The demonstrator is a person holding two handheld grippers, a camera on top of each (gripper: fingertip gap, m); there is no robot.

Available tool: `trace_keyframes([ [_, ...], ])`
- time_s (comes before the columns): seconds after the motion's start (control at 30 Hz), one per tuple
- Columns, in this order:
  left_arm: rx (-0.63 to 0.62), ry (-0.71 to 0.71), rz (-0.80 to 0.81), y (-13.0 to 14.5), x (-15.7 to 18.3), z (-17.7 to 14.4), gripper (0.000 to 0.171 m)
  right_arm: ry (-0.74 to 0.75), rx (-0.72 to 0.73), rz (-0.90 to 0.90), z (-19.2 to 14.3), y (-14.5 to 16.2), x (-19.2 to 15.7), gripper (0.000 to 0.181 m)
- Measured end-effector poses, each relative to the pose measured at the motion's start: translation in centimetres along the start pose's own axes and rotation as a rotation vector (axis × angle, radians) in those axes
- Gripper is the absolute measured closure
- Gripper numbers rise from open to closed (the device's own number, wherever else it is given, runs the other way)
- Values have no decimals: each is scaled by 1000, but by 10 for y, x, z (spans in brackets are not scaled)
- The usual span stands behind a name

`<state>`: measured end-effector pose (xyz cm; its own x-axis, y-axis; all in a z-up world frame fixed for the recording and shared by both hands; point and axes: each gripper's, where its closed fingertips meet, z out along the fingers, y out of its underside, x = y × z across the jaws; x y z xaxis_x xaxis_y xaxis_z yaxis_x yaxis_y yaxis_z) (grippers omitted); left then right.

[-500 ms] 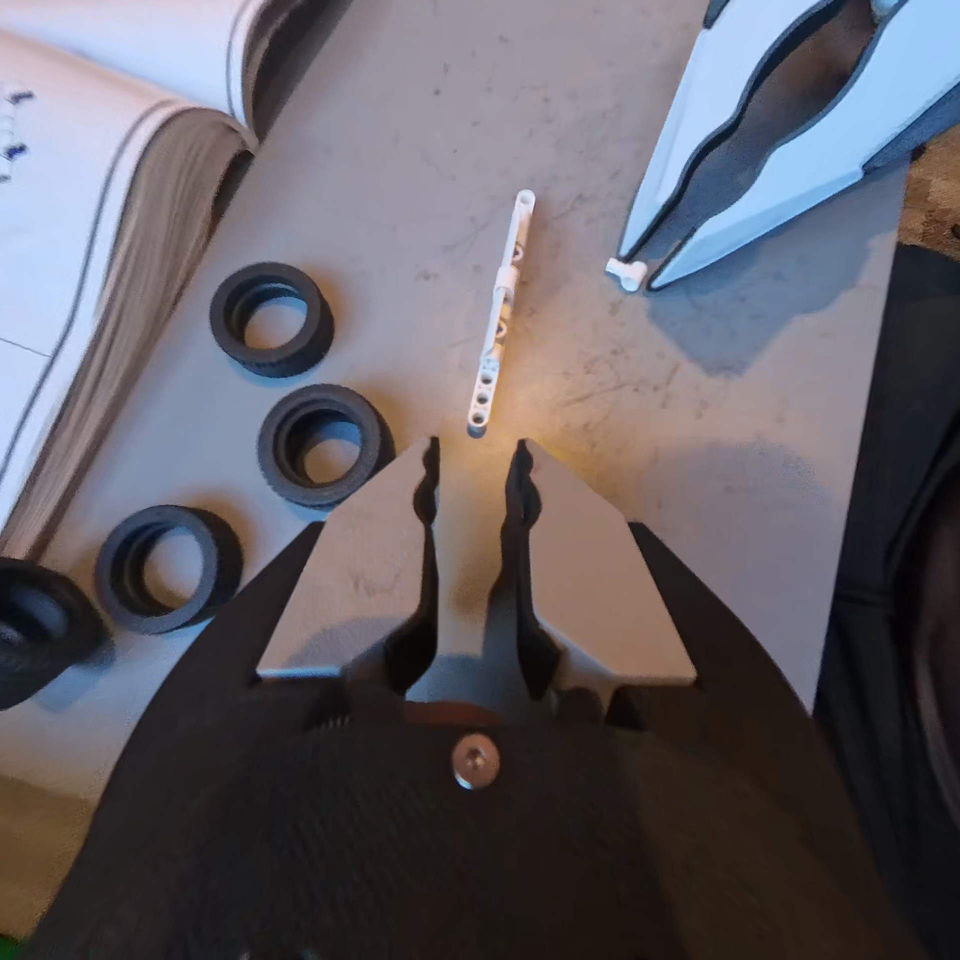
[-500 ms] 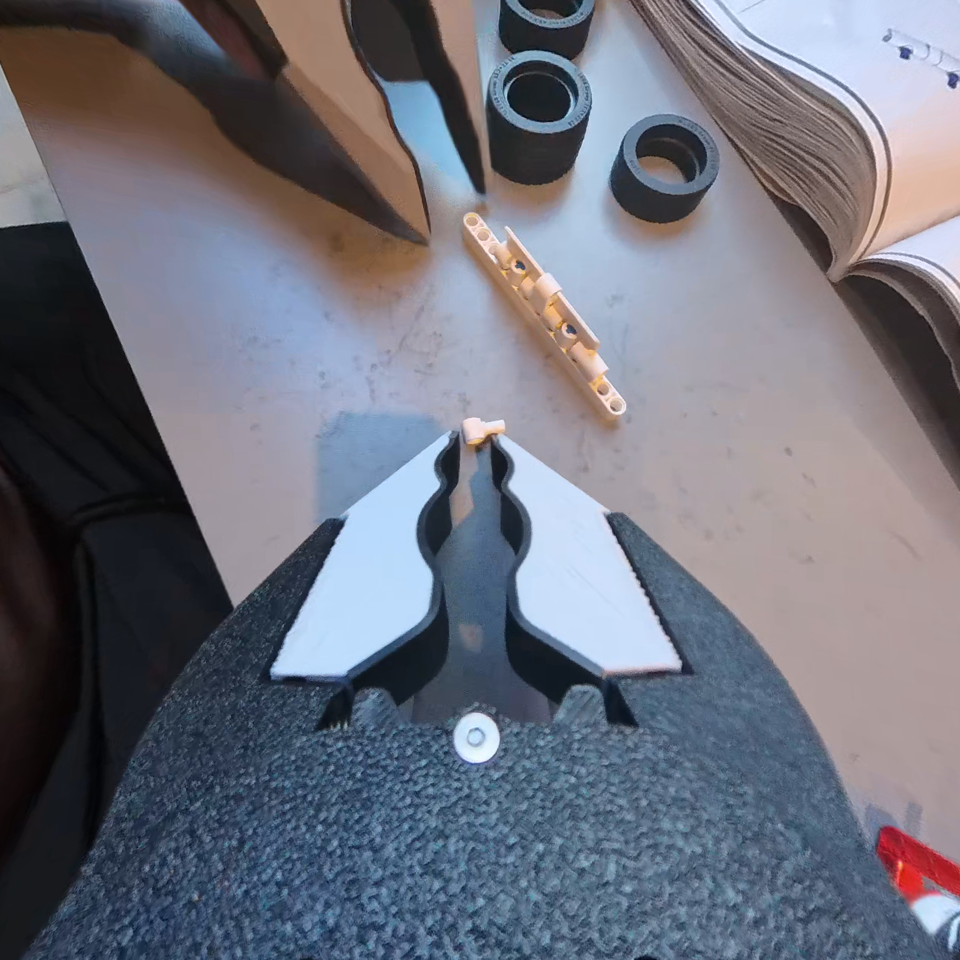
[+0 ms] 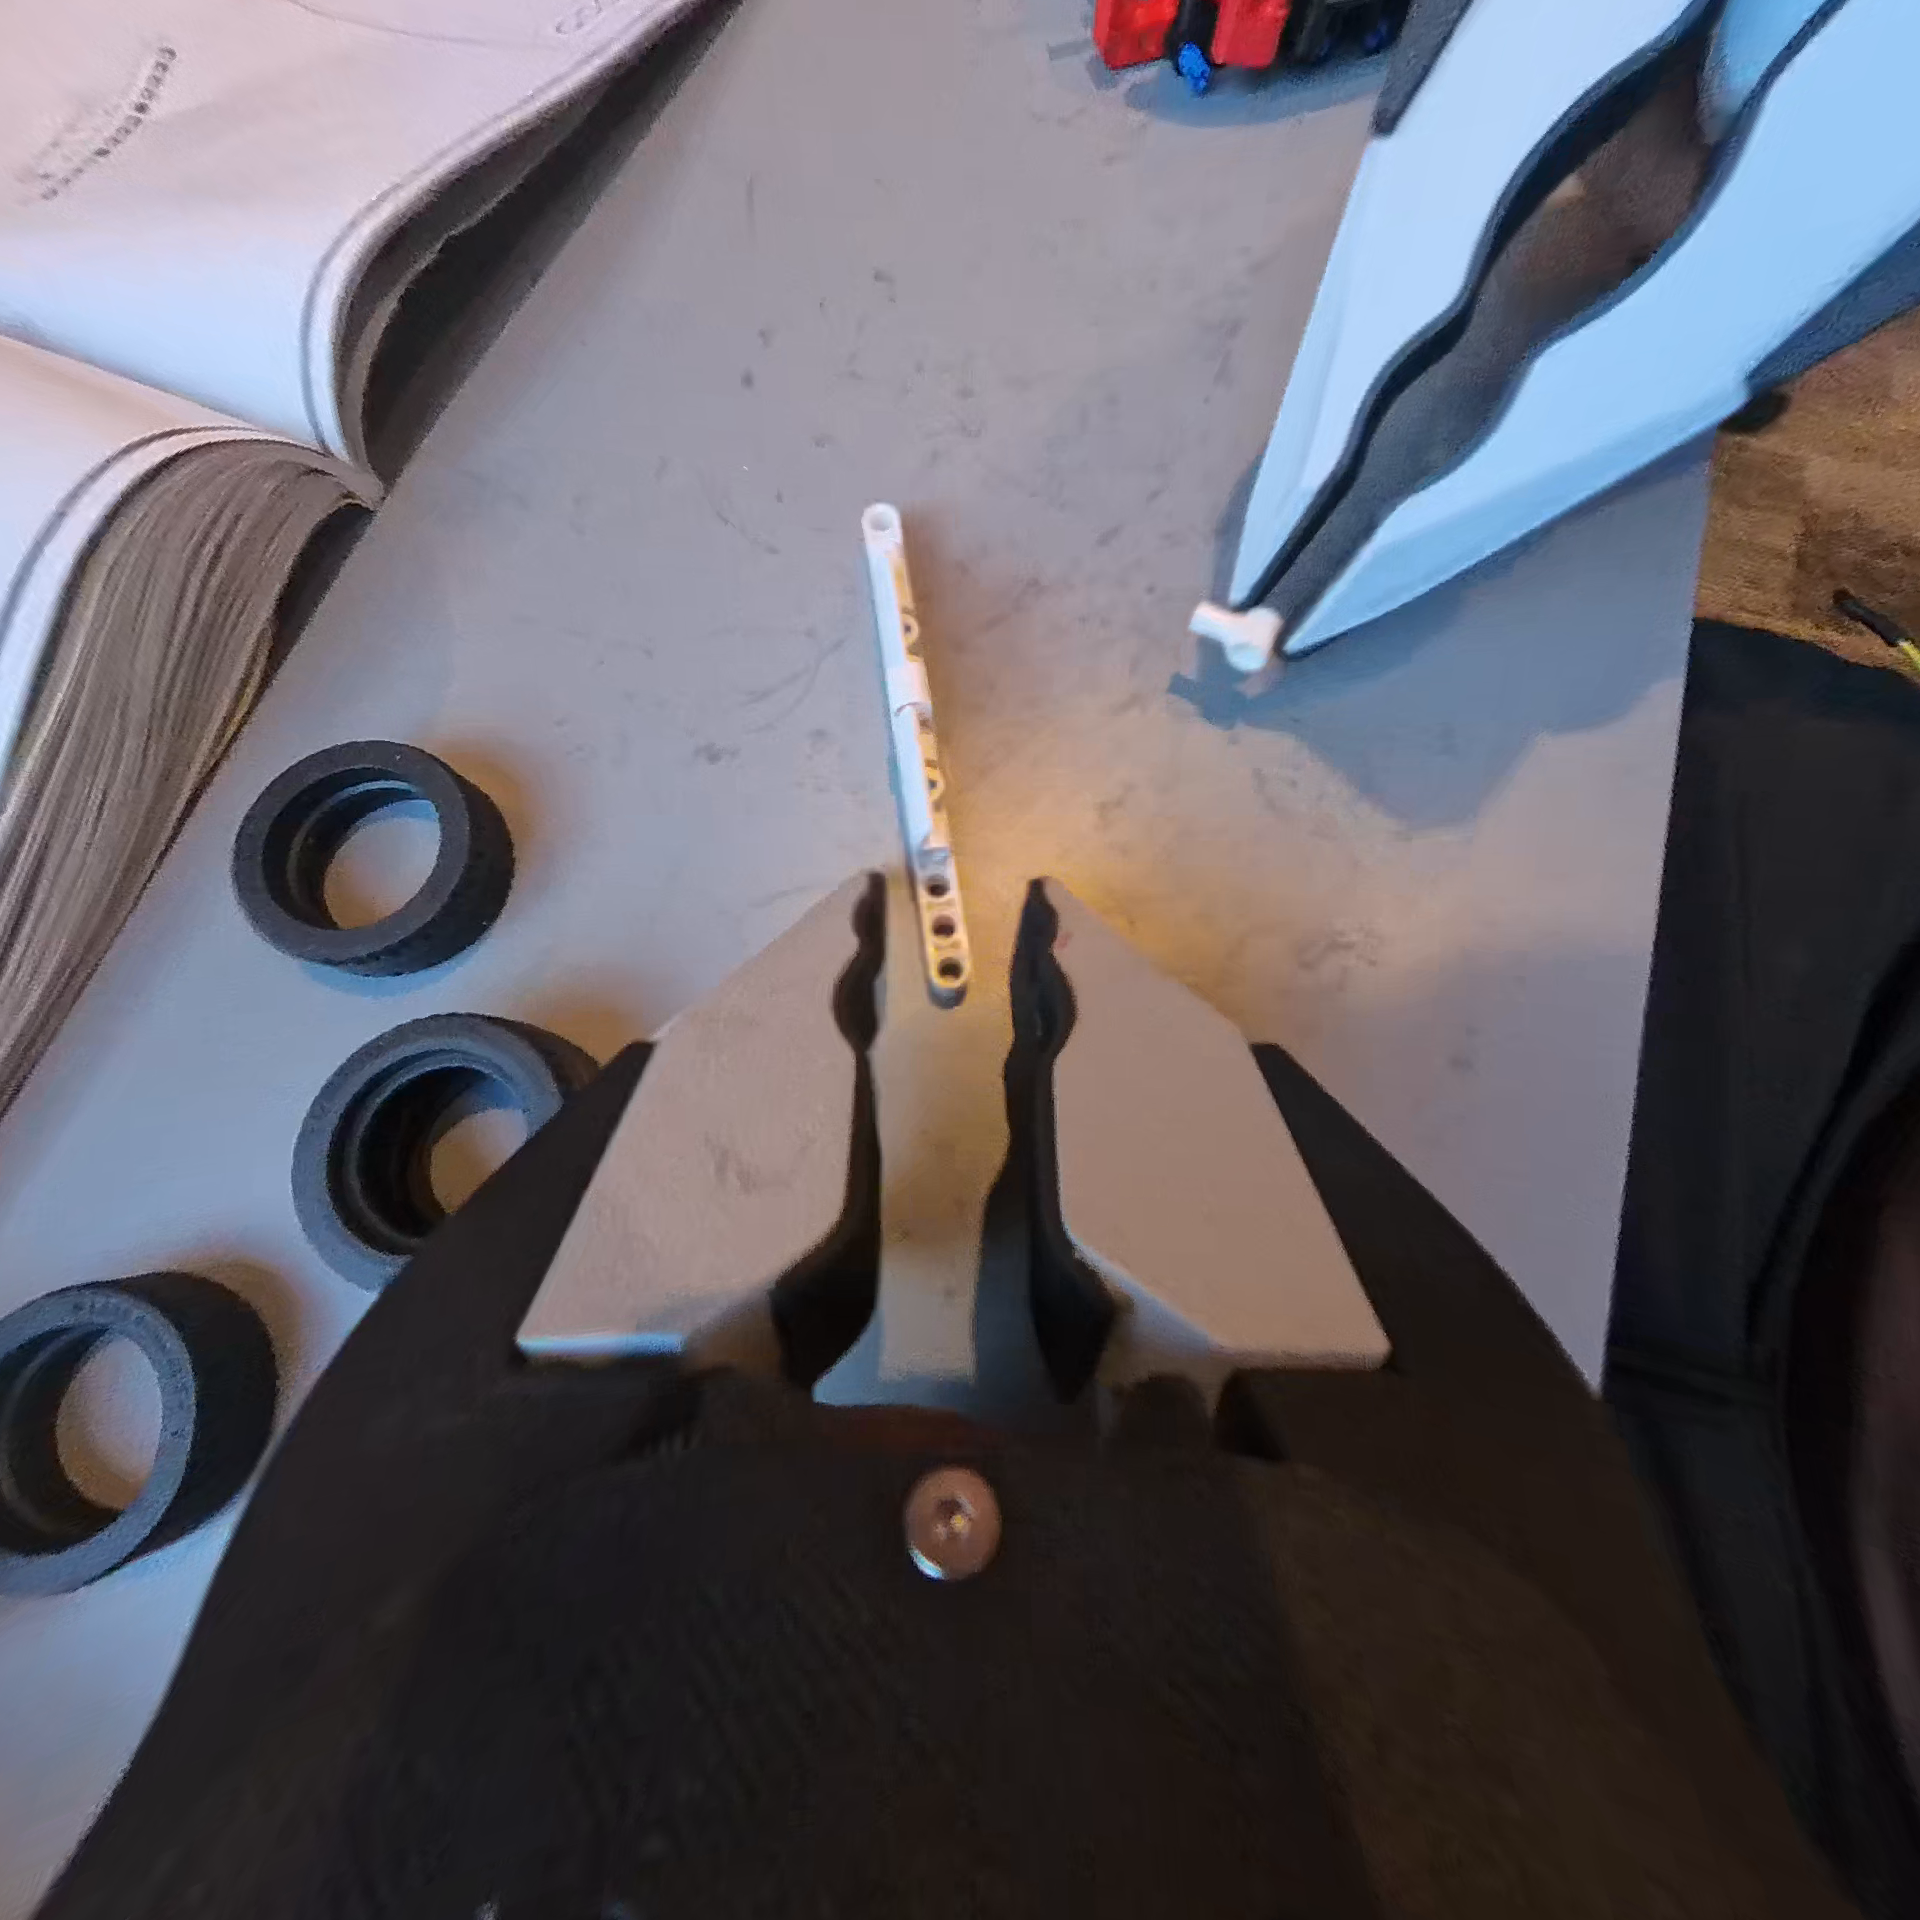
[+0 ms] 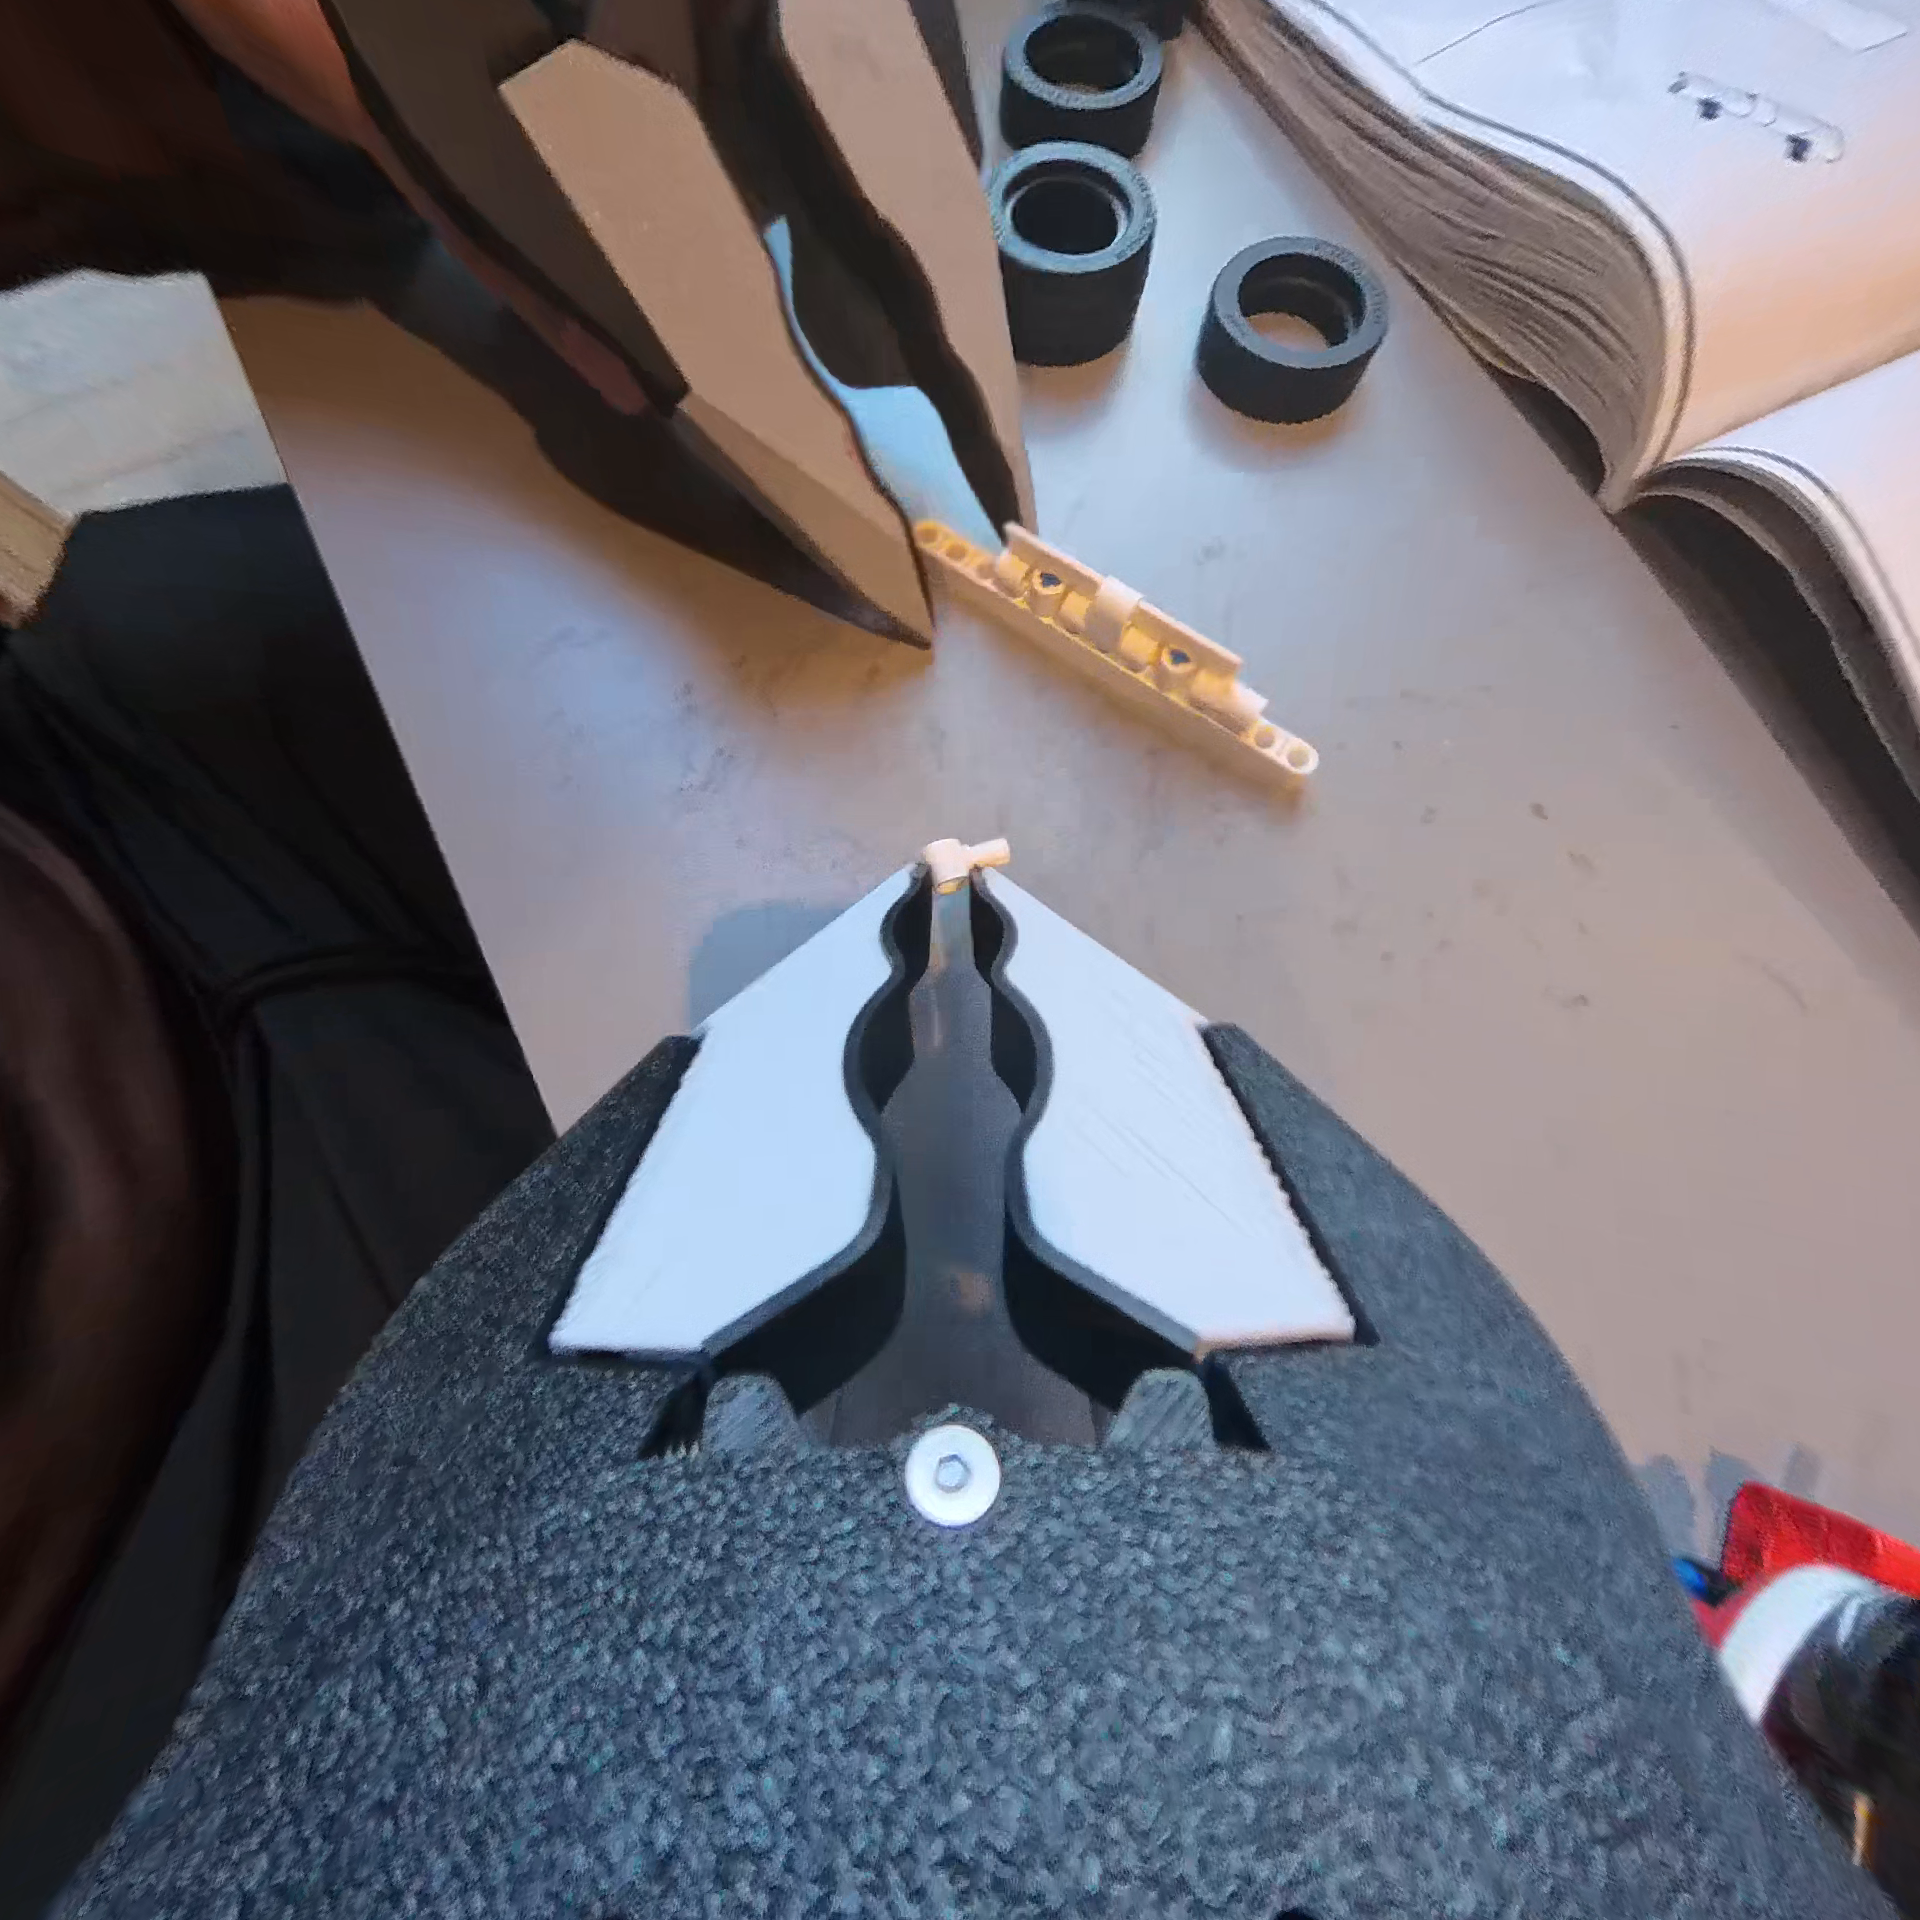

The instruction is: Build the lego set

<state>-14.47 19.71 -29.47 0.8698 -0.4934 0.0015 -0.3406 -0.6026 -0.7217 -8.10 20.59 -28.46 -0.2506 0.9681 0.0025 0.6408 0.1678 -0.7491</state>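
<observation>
1. Red lego pieces (image 3: 1195,36) cut off at the frame edge.
2. Left tongs (image 3: 951,894) open, tips straddling the white beam (image 3: 914,748) lying on the table (image 3: 727,364).
3. Right tongs (image 4: 951,873) clamp a small white pin (image 4: 961,857), low over the table.

White beam assembly (image 3: 914,758) and small white connector (image 3: 1236,631).
Beam flat on table, near end between open fingertips; connector pinched, held apart.

The left claw (image 3: 951,894) is pointing down toward the worktop (image 3: 727,312) with its 2 fingers spread apart, their tips sitting on either side of a narrow gap. The right claw (image 4: 951,871) is angling down from the opposite side, its 2 pale fingers pinching together at the tips and gripping a small white pin (image 4: 961,858).
</observation>
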Motion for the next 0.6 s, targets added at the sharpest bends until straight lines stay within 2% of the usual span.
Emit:
trace_keyframes([
  [0.03,20,-26,-1,-2,-3,-2,141,-3,18,23,-4,-2,2,174],
  [0.17,79,-73,34,-6,-7,-17,130,-35,143,104,-18,-19,2,174],
  [0.4,118,-85,81,3,-5,-29,126,-37,304,131,-35,-25,6,174],
  [0.53,1,26,30,15,1,-14,122,-56,386,167,-44,-33,14,174],
  [0.6,5,40,-2,12,-2,-12,125,-80,393,186,-42,-35,18,174],
])
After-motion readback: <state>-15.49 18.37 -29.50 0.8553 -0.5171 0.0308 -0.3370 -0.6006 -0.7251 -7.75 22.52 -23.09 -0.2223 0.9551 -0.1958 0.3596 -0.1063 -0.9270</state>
